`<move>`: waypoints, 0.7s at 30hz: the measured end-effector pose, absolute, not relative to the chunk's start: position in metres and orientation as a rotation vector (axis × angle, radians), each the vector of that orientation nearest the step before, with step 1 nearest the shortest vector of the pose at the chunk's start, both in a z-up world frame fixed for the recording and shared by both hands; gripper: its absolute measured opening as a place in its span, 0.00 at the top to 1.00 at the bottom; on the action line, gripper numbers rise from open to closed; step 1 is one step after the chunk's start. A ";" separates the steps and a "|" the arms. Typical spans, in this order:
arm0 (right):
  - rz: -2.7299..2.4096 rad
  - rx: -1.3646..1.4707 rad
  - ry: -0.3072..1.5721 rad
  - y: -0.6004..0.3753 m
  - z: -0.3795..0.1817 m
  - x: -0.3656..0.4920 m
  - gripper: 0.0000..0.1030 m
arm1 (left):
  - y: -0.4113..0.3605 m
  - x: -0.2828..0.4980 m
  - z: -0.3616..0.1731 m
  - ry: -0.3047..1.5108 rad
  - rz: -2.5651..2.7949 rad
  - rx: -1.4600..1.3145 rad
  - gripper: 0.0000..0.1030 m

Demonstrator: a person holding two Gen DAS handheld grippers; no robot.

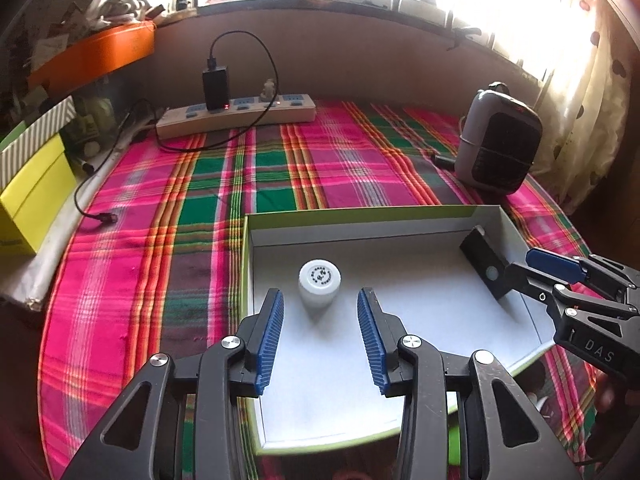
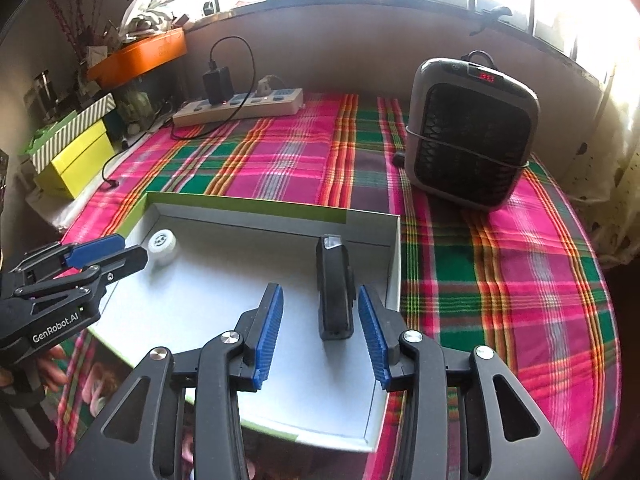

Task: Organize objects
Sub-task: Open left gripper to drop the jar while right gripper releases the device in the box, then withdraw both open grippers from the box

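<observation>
Judging from both things already lying inside the box [image 1: 360, 236] on the desk [image 1: 280, 168], most likely the moment of letting go and backing out, though a fresh grasp cannot be excluded. Left tool [image 1: 320, 294] spread wide, holding nothing, with the bottle [image 1: 320, 280] standing upright just between its fingertips, a clear gap on each side. Right tool [image 2: 319, 288] also spread apart and empty, with the black device [image 2: 334, 292] lying lengthwise between its fingers, near the right wall of the box and pointing toward the far wall. Draw each tool straight back along its own line, with the fingers left wide and no sideways drift. Take more care on the left: tall, narrow and light by the look, so probably easy to tip with a small touch on the cap. On the right, mind the right finger, very near the side of the device, and also the box wall just beside it; lift a little before pulling away, so as not to drag the box over the cloth. Move one tool after the other, since both stand close together above the same box.
</observation>
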State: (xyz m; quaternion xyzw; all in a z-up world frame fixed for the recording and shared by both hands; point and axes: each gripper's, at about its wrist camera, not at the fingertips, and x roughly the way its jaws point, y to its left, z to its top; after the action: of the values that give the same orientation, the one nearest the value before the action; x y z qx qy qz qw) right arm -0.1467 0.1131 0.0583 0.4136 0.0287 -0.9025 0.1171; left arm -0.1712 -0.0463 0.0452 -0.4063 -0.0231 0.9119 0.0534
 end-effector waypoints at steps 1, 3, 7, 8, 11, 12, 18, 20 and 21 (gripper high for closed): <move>-2.645 1.206 0.082 0.113 0.060 -0.144 0.61 | -0.047 -0.168 0.046 -0.074 2.775 -1.228 0.65; -2.646 1.201 0.079 0.113 0.061 -0.139 0.60 | -0.047 -0.161 0.048 -0.080 2.776 -1.219 0.65; -2.650 1.187 0.064 0.114 0.063 -0.125 0.60 | -0.050 -0.144 0.052 -0.102 2.781 -1.195 0.65; -2.651 1.185 0.060 0.115 0.063 -0.122 0.60 | -0.050 -0.139 0.052 -0.105 2.783 -1.188 0.65; -2.659 1.173 0.051 0.117 0.064 -0.110 0.60 | -0.054 -0.127 0.053 -0.128 2.790 -1.179 0.65; -2.661 1.169 0.042 0.119 0.064 -0.105 0.60 | -0.055 -0.124 0.054 -0.135 2.799 -1.176 0.65; -2.666 1.146 -0.001 0.125 0.065 -0.081 0.60 | -0.060 -0.097 0.057 -0.162 2.821 -1.134 0.64; -2.668 1.139 -0.011 0.127 0.065 -0.075 0.60 | -0.061 -0.089 0.054 -0.172 2.809 -1.131 0.64; -2.667 1.136 -0.016 0.128 0.064 -0.071 0.60 | -0.061 -0.086 0.052 -0.176 2.806 -1.137 0.64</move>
State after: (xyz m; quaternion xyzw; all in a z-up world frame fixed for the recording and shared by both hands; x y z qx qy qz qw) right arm -0.0709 0.1279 0.0644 0.3890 -0.0055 -0.9132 0.1212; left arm -0.0858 -0.0613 0.0519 -0.3743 -0.0581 0.9239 0.0544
